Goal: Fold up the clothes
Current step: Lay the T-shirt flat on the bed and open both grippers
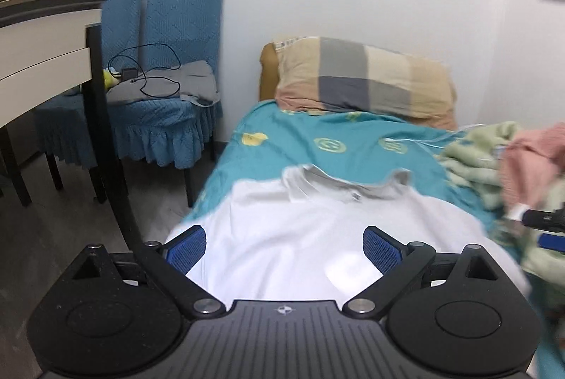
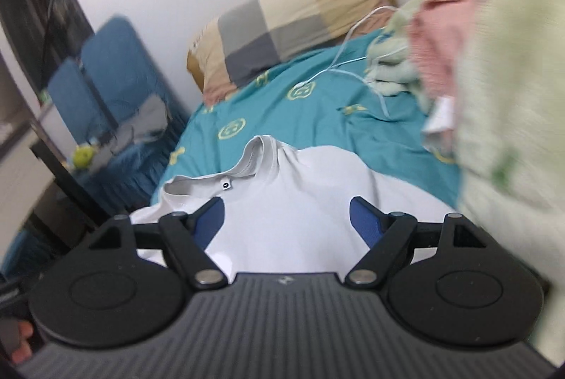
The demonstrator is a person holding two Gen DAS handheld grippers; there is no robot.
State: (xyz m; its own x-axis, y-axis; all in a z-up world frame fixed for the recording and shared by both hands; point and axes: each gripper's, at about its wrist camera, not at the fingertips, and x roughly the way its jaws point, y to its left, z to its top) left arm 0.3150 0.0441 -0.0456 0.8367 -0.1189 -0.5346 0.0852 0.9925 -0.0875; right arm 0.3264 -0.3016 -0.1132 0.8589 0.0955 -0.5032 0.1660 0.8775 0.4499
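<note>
A white T-shirt (image 1: 282, 237) lies spread on the teal bedsheet (image 1: 317, 138), its grey collar (image 1: 335, 188) pointing toward the pillow. My left gripper (image 1: 284, 246) hovers over the shirt's body, open, with nothing between its blue pads. In the right wrist view the same white T-shirt (image 2: 293, 195) shows its collar (image 2: 247, 163) and small black label; my right gripper (image 2: 286, 220) is also open above it, holding nothing. The tip of the right gripper (image 1: 543, 220) shows at the right edge of the left wrist view.
A heap of pale green and pink clothes (image 1: 501, 167) sits on the bed's right side, and that same heap of clothes (image 2: 494, 61) looms close. A checked pillow (image 1: 363, 78) lies at the head. A white cable (image 2: 356, 61) crosses the sheet. Blue chairs (image 1: 169, 61) and a table (image 1: 46, 36) stand left.
</note>
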